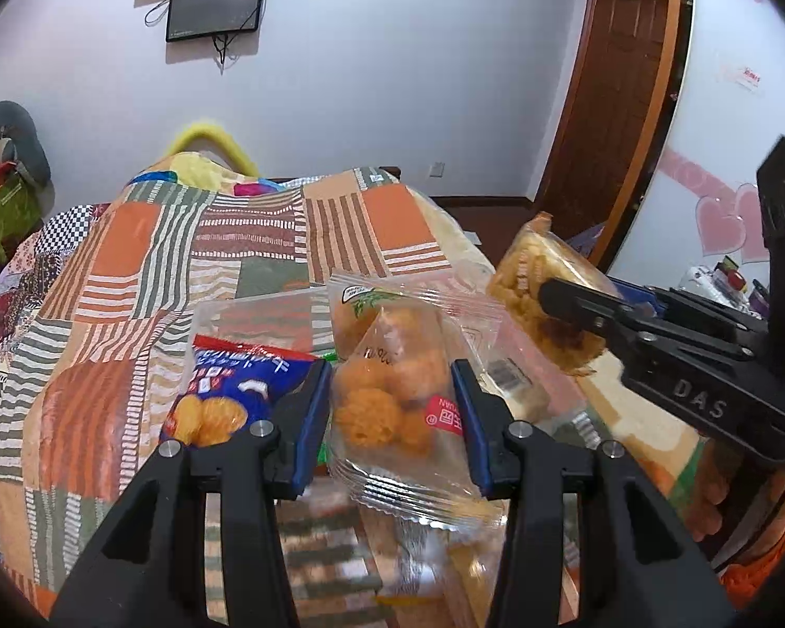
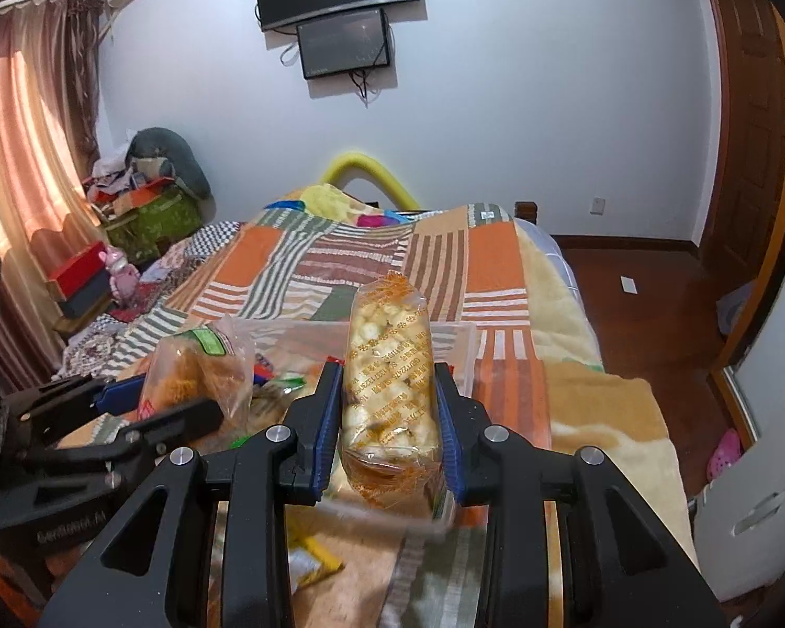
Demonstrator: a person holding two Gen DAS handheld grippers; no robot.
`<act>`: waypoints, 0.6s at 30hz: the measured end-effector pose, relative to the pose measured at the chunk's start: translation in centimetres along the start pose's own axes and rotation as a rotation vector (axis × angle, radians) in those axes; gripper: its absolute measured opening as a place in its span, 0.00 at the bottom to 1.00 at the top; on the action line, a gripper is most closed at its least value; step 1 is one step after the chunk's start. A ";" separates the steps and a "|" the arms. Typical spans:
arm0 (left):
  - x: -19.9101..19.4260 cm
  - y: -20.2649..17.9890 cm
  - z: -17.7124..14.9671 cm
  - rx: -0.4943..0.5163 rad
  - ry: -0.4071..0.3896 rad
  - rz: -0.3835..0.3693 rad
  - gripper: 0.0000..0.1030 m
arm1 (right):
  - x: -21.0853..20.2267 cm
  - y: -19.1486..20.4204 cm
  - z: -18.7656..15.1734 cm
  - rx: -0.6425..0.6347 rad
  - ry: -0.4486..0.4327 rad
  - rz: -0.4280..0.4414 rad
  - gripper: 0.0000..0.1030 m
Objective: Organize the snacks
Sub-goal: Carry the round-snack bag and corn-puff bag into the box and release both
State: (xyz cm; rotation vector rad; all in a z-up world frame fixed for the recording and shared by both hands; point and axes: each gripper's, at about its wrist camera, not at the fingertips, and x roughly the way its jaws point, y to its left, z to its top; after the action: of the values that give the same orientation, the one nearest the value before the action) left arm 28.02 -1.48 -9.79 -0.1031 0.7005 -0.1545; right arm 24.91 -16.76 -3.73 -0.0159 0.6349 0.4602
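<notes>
Between the blue pads of the left gripper (image 1: pixel 392 418) a clear packet of orange puffs (image 1: pixel 392 397) is clamped, while a packet of pale popcorn (image 2: pixel 390 392) is gripped upright by the right gripper (image 2: pixel 390 429), both held above the clear bin (image 2: pixel 460 345) on the patchwork bedspread (image 2: pixel 340 261).

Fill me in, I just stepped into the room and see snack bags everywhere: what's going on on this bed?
A person is sorting snacks with two handheld grippers over a clear plastic bin on the patchwork quilt. The left gripper is clamped on a clear bag of orange puffs; the right gripper grips a pale rice-puff pack. A blue snack bag sits beside the left gripper. Both held packs are above the bin, not yet set down.
</notes>
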 end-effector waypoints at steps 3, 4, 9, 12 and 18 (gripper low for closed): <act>1.6 -0.1 0.5 0.007 0.017 0.011 0.44 | 1.5 -0.2 0.2 -0.005 0.024 -0.015 0.30; 2.1 -0.2 0.6 0.009 0.021 0.017 0.44 | 2.1 -0.2 0.4 -0.007 0.031 -0.021 0.30; 4.4 0.1 1.3 -0.003 0.046 0.035 0.44 | 3.9 -0.8 0.9 -0.003 0.060 -0.039 0.30; 5.7 0.0 1.6 -0.009 0.059 0.034 0.45 | 4.7 -1.3 0.8 0.003 0.083 -0.040 0.30; 6.3 -0.3 1.7 0.002 0.061 0.044 0.47 | 5.3 -1.6 0.8 0.000 0.111 -0.029 0.30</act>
State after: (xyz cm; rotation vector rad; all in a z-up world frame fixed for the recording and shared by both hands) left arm 33.83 -2.85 -12.38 -0.0811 0.7632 -0.1172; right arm 29.81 -15.92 -6.34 -0.0507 0.7428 0.4331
